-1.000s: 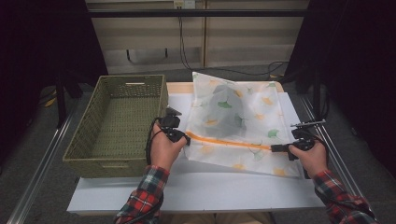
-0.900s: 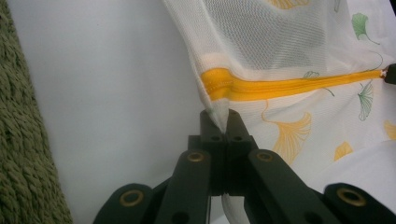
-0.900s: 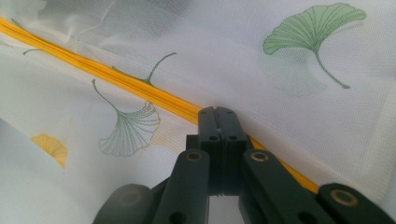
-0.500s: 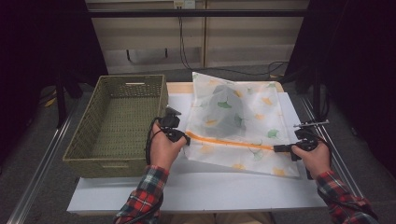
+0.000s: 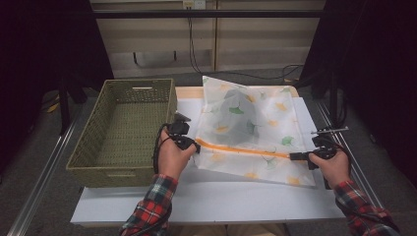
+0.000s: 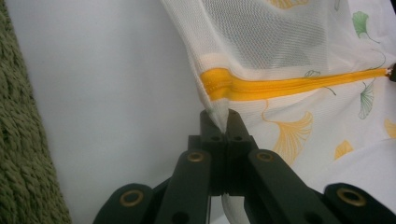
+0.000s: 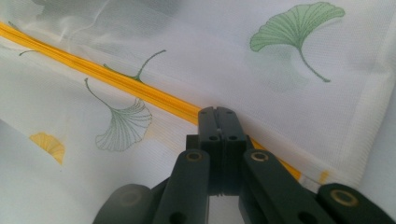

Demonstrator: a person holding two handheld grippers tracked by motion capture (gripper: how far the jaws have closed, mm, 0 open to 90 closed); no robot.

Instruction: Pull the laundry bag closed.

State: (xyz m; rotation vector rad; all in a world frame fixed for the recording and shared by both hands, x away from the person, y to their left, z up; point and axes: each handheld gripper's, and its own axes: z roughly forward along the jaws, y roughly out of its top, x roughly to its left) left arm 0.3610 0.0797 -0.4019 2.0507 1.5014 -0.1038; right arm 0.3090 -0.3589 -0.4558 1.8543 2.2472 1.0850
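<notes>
A white mesh bag (image 5: 251,123) printed with ginkgo leaves lies on the white table top (image 5: 221,201), something dark inside it. An orange zipper (image 5: 246,149) runs across its near part. My left gripper (image 5: 196,146) is shut on the bag's left edge just below the zipper's end; in the left gripper view the mesh corner (image 6: 217,114) is pinched between the jaws (image 6: 219,119). My right gripper (image 5: 293,157) is shut at the zipper's right end. In the right gripper view the closed jaws (image 7: 218,114) sit on the zipper (image 7: 116,79) and hide whatever they pinch.
A green woven basket (image 5: 105,169) stands empty to the left of the bag, close beside my left hand; its wall (image 6: 18,140) fills the left gripper view's left edge. Metal rails run along both sides of the table. Cables hang at the back wall.
</notes>
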